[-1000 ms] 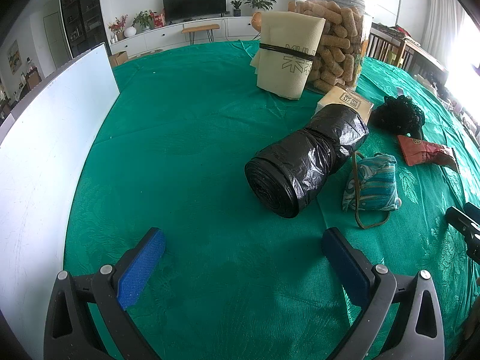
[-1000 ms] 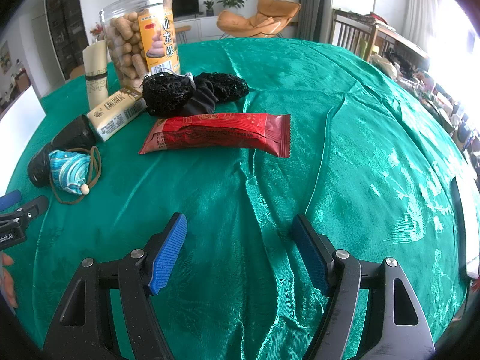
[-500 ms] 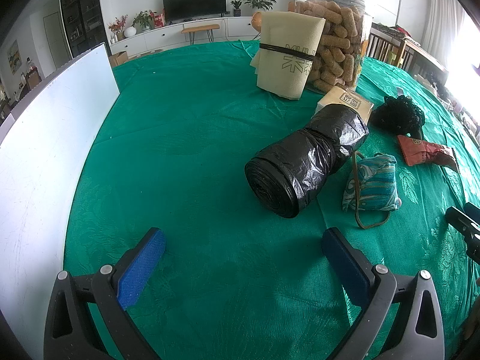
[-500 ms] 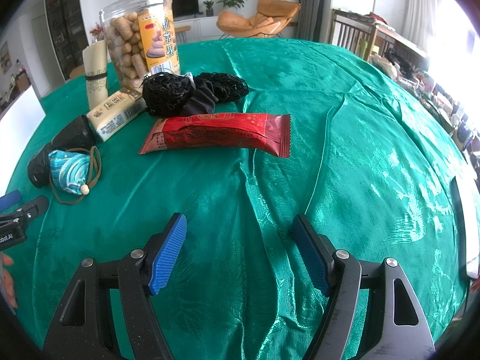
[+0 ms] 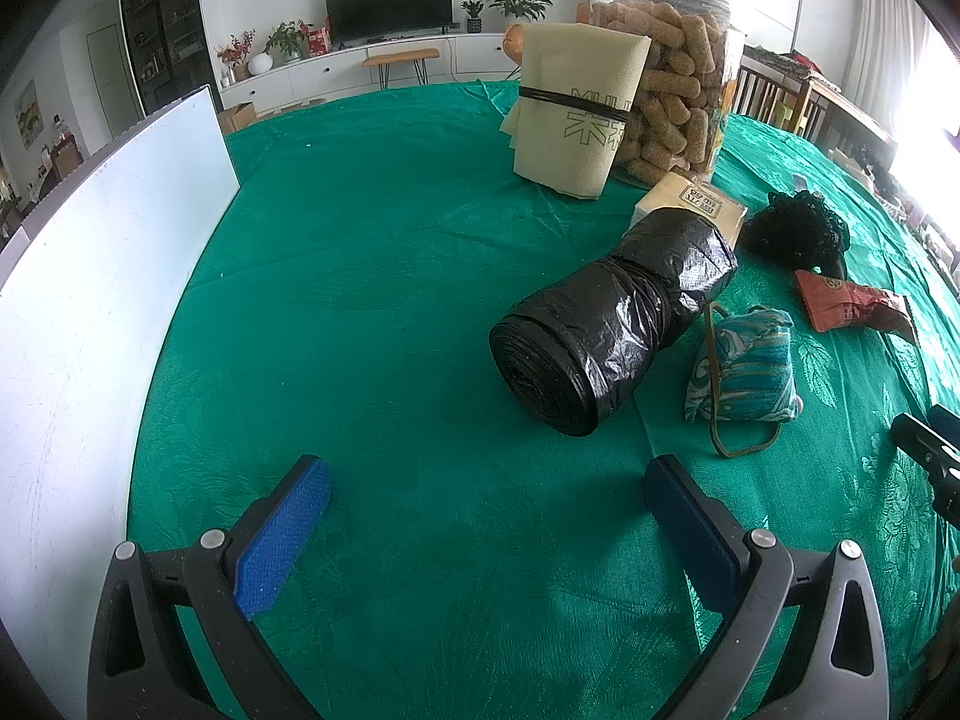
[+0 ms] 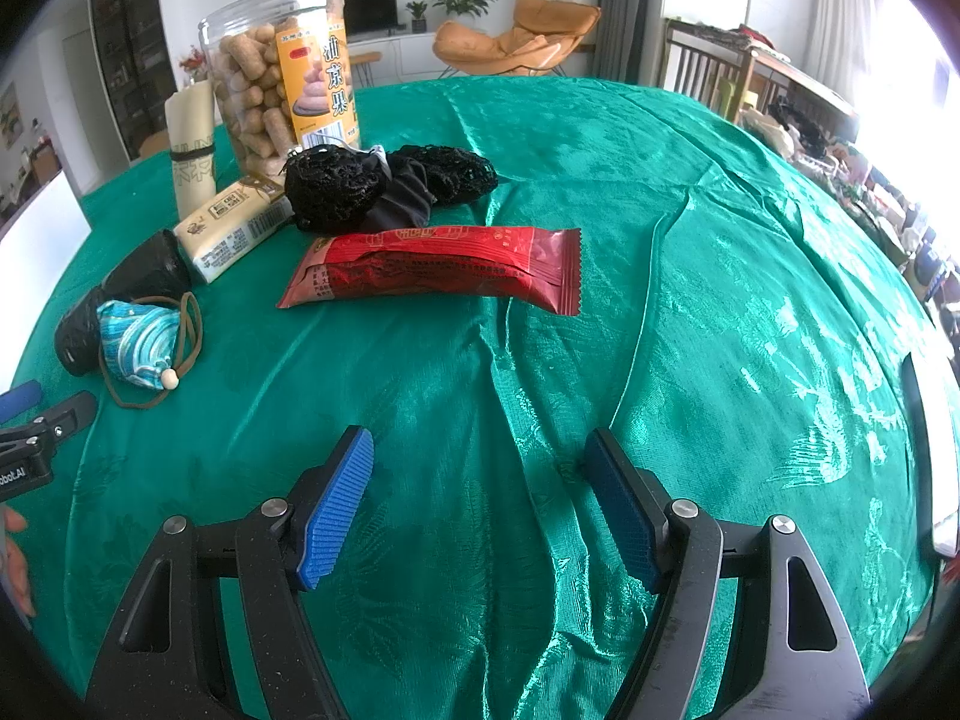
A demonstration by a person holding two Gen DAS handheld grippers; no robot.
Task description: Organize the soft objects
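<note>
Partly hidden: black bag roll [image 6: 120,294] behind blue pouch [image 6: 141,343]; left gripper [image 5: 486,471], right gripper [image 6: 477,450] spread, empty.

No visible change since the earlier frames; objects unmoved, both tongs unshifted

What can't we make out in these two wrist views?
- Black bag roll, right wrist view: mostly hidden behind the blue pouch.
- Red snack packet, left wrist view: far end lost toward the fisheye edge; print too small.
- Snack jar, left wrist view: label hidden behind the folded beige cloth.
</note>
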